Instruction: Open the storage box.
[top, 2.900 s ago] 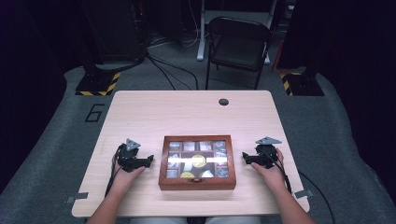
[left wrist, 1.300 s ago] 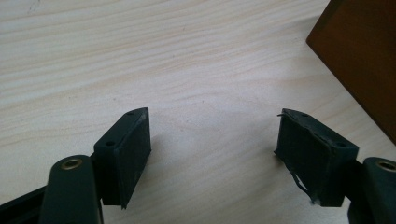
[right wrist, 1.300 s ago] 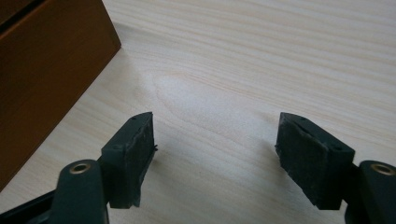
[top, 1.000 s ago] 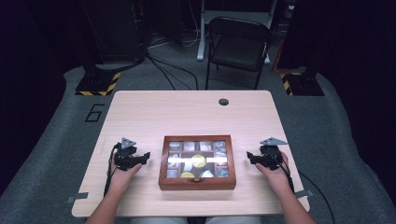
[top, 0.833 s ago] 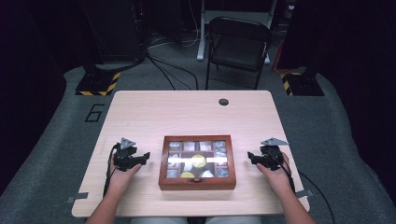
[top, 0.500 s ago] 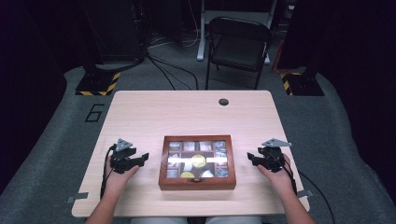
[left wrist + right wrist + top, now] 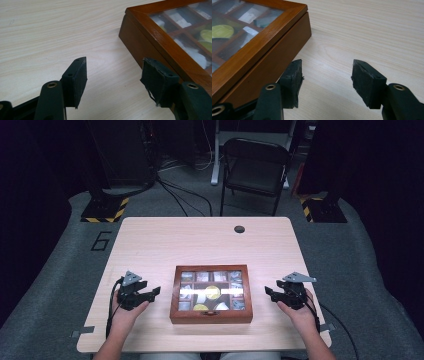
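1. Nearest edge: two forearms come in from the bottom of the high view. Left gripper [image 7: 156, 291] and right gripper [image 7: 268, 293] each sit out to one side of the wooden box [image 7: 210, 312], clear of it.
2. Change: against the picture from about three seconds ago, both hands have drawn back from the box sides and a little toward the person. Left jaws have narrowed over the last second; right jaws have just been opening a touch after narrowing. Nothing lies between either pair.
3. State now: left gripper [image 7: 113, 75] jaws apart, bare table in the gap, box wall just beside the right-hand pad. Right gripper [image 7: 327, 75] likewise apart and empty, box corner just beside its left-hand pad.
4. Reading: box lies closed, near the front middle of the table [image 7: 200, 245]; this looks like a pause or let-go, with the lid not yet lifted.
5. Materials: box of glossy reddish-brown wood, square-edged, glass lid over a grid of compartments holding pale packets and round yellow-green ones. Pads are matt black, frayed at the edges.
6. Farther: pale wood-grain tabletop with a small dark round hole [image 7: 239, 229] near the far edge; beyond it a dark folding chair [image 7: 255, 165].
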Tool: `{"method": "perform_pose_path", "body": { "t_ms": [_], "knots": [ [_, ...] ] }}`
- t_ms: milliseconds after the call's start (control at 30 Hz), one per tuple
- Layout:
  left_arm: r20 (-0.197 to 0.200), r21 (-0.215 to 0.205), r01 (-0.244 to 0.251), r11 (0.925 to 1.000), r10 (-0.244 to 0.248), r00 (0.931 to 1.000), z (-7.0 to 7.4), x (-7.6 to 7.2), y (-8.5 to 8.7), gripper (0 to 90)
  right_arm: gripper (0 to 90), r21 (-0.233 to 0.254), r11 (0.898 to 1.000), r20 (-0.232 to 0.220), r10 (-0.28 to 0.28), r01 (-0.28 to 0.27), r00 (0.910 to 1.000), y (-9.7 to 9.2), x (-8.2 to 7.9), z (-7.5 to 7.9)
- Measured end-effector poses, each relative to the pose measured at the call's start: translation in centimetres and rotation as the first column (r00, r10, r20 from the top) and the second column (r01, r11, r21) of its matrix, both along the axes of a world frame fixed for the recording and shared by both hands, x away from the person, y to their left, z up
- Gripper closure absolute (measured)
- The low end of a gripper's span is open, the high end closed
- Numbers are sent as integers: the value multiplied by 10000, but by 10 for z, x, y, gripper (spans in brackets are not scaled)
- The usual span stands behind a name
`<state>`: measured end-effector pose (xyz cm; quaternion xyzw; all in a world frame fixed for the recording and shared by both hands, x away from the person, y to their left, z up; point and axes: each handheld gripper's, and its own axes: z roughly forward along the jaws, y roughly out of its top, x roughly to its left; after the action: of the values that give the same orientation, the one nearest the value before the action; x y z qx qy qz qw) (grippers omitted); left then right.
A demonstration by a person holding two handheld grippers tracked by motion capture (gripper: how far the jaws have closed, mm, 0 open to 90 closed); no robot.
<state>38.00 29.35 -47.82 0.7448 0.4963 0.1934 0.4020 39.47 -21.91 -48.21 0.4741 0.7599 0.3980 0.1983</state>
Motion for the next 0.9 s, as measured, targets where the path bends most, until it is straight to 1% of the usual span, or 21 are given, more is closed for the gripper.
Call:
{"method": "perform_pose_path", "body": {
  "t_ms": [33, 133, 167, 267, 300, 400, 433, 500, 600, 667, 833, 867, 900],
  "knots": [
    [123, -27, 33, 10000, -32, 9999, 1, -4, -1, 370, 407, -27, 10000, 64, 41, -41, 10000, 0, -4, 1],
    [154, -10, 150, 9999, -150, 9998, 3, -8, -2, 370, 401, 22, 10000, 189, 76, -76, 9998, 0, -8, 2],
    [264, -42, 168, 9998, -167, 9995, 3, -12, -4, 370, 400, 32, 10000, 234, 68, -69, 9997, 0, -10, 3],
    [249, -17, 351, 9994, -351, 9991, 5, -15, -5, 370, 398, 72, 10000, 280, 55, -57, 9996, -1, -13, 5],
    [290, -44, 400, 9992, -399, 9988, 6, -18, -7, 370, 398, 108, 9999, 373, 28, -32, 9993, -2, -16, 6],
    [265, -83, 463, 9989, -460, 9986, 7, -21, -8, 370, 398, 205, 9998, 374, 78, -86, 9993, -3, -20, 7],
    [316, -162, 470, 9988, -465, 9984, 7, -24, -9, 370, 398, 199, 9998, 389, 67, -75, 9992, -3, -22, 7],
    [305, -147, 557, 9983, -552, 9980, 8, -27, -10, 370, 398, 223, 9997, 441, 84, -94, 9990, -2, -25, 8],
    [329, -147, 582, 9982, -577, 9978, 9, -29, -11, 370, 397, 251, 9994, 465, 209, -221, 9987, -1, -29, 8],
    [340, -125, 655, 9978, -650, 9973, 9, -33, -12, 370, 396, 200, 9992, 533, 333, -344, 9980, 2, -33, 9],
    [396, -175, 669, 9976, -661, 9970, 10, -38, -14, 370, 396, -2, 9984, 585, 562, -562, 9967, 7, -39, 10],
    [392, -180, 675, 9976, -667, 9970, 10, -39, -15, 370, 396, 34, 9982, 556, 591, -594, 9967, 8, -41, 10],
    [369, -123, 772, 9969, -767, 9964, 11, -41, -15, 370, 396, 13, 9977, 553, 679, -681, 9962, 9, -43, 10]
  ]
}}
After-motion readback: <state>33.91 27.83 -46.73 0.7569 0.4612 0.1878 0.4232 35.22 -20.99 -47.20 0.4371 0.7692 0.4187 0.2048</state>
